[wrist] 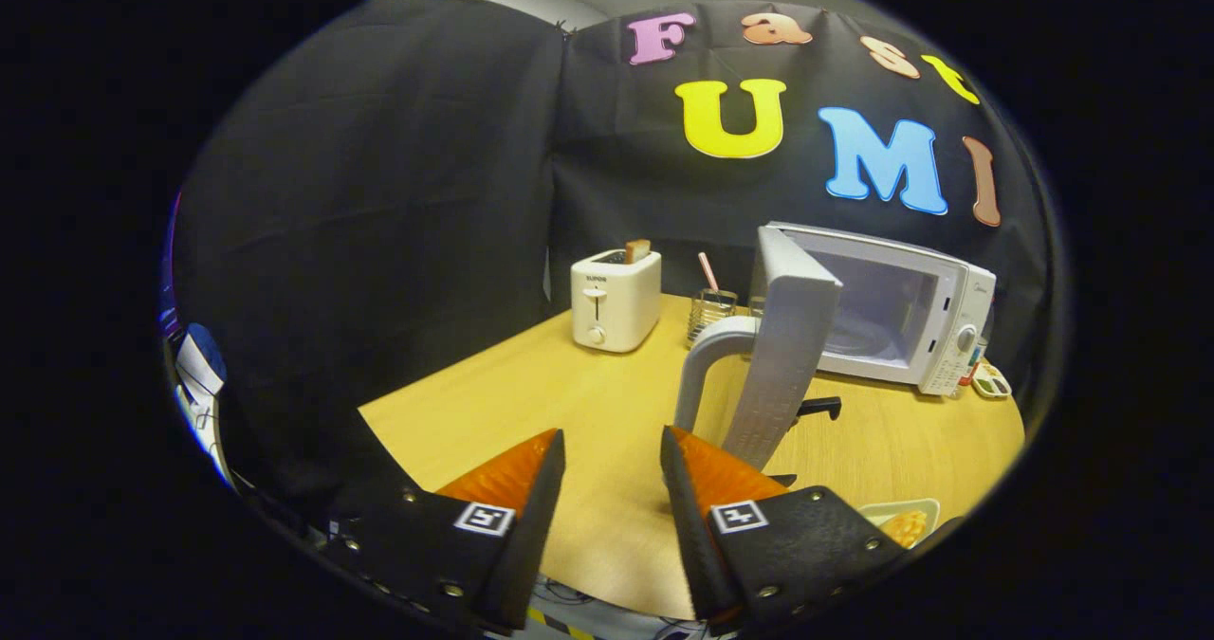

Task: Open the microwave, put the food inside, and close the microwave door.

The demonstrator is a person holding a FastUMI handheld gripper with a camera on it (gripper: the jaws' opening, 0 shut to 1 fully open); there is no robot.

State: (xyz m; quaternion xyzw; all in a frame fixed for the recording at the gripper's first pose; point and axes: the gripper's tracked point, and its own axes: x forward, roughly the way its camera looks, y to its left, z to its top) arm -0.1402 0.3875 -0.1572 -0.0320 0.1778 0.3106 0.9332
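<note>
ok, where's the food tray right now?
In the gripper view the food tray sits on the table near its front edge, just beyond the right finger of the open gripper, in front of the open microwave.

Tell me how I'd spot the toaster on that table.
Start at the white microwave with its door swung open. Look past the glass cup beside it: the toaster is the small cream box there, with bread sticking out the top.

"SUPOR" on the toaster (616, 301) front, microwave (892, 308) badge unreadable
</note>
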